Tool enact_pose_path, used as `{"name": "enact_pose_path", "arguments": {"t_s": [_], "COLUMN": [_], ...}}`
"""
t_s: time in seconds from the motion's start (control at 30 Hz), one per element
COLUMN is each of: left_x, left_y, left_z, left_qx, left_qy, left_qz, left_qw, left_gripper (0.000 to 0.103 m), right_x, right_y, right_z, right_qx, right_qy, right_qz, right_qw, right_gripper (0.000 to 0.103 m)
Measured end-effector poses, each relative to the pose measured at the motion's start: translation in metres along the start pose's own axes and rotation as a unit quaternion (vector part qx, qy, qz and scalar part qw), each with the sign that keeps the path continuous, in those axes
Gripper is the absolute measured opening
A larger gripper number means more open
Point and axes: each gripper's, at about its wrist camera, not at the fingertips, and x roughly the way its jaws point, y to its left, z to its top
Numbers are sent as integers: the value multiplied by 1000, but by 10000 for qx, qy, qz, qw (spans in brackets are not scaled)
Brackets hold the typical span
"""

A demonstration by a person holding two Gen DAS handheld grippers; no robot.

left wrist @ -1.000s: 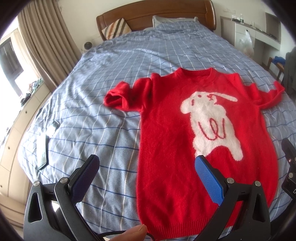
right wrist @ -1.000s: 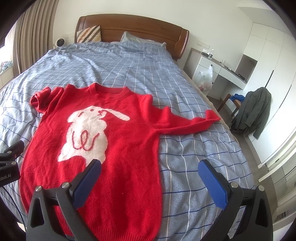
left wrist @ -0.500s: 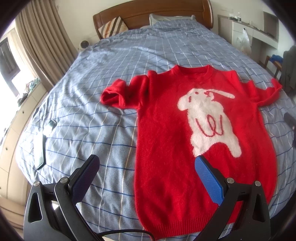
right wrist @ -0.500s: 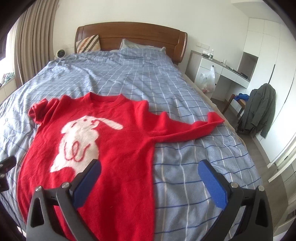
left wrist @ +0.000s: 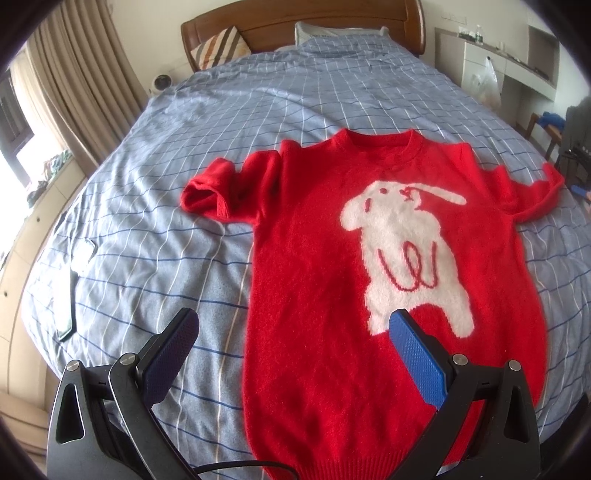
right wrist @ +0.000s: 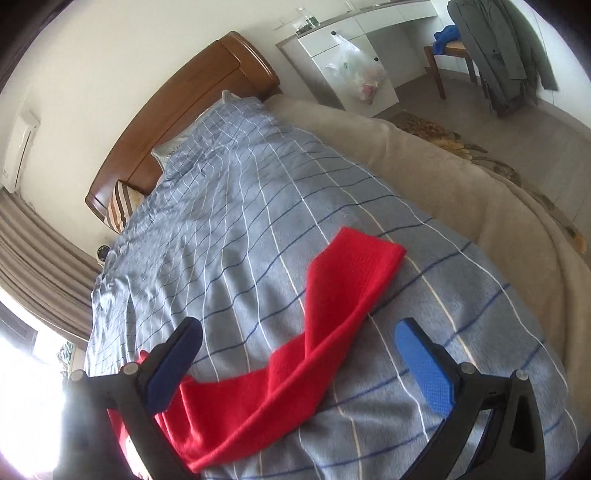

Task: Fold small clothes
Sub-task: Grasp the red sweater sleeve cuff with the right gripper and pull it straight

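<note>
A small red sweater (left wrist: 332, 266) with a white rabbit on its front lies flat and face up on the blue checked bed (left wrist: 155, 236). Its left sleeve (left wrist: 210, 192) is bunched up; its right sleeve (right wrist: 332, 332) stretches out flat toward the bed's right edge. My left gripper (left wrist: 293, 332) is open and empty, above the sweater's lower left part near the hem. My right gripper (right wrist: 299, 339) is open and empty, low over the right sleeve, with the sleeve lying between its fingers.
A dark phone-like object (left wrist: 70, 295) lies near the bed's left edge. A wooden headboard (left wrist: 303, 18) and pillows stand at the far end. A white desk (right wrist: 343, 66), a chair and a hanging coat (right wrist: 506, 51) stand right of the bed.
My right gripper has swung right, dropped low and tilted over the right sleeve. My left gripper has drifted slightly; the sweater has not moved.
</note>
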Motion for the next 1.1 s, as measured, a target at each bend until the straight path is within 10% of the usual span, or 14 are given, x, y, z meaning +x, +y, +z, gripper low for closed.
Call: {"name": "enact_pose_path", "arguments": {"t_s": [0.13, 0.2, 0.23, 0.47, 0.6, 1.03, 1.1], "left_x": [5, 9, 10, 17, 11, 8, 10], "left_y": [-4, -3, -3, -11, -31, -31, -28], "left_z": [-1, -2, -2, -3, -4, -25, -31], "left_qx": [123, 123, 116, -30, 133, 325, 328], "left_qy": [60, 125, 155, 189, 217, 243, 249], "left_qz": [106, 137, 142, -73, -304, -171, -210], "left_qw": [9999, 9998, 9997, 9998, 9992, 9990, 9989], "left_gripper": [103, 103, 103, 103, 103, 103, 103], "right_x": [40, 46, 41, -64, -54, -95, -105], "right_y": [-28, -42, -46, -57, -101, -138, -125], "right_z": [2, 0, -1, -37, -68, -78, -77], "right_qx": [885, 1185, 1221, 324, 782, 1291, 973], "right_qy": [204, 156, 62, -847, -407, -988, -965], "right_qz": [25, 153, 126, -574, -581, -1347, -1625], "right_qw": [9959, 9927, 9924, 9942, 9944, 9774, 9772], "right_gripper": [64, 14, 8, 8, 7, 7, 20]}}
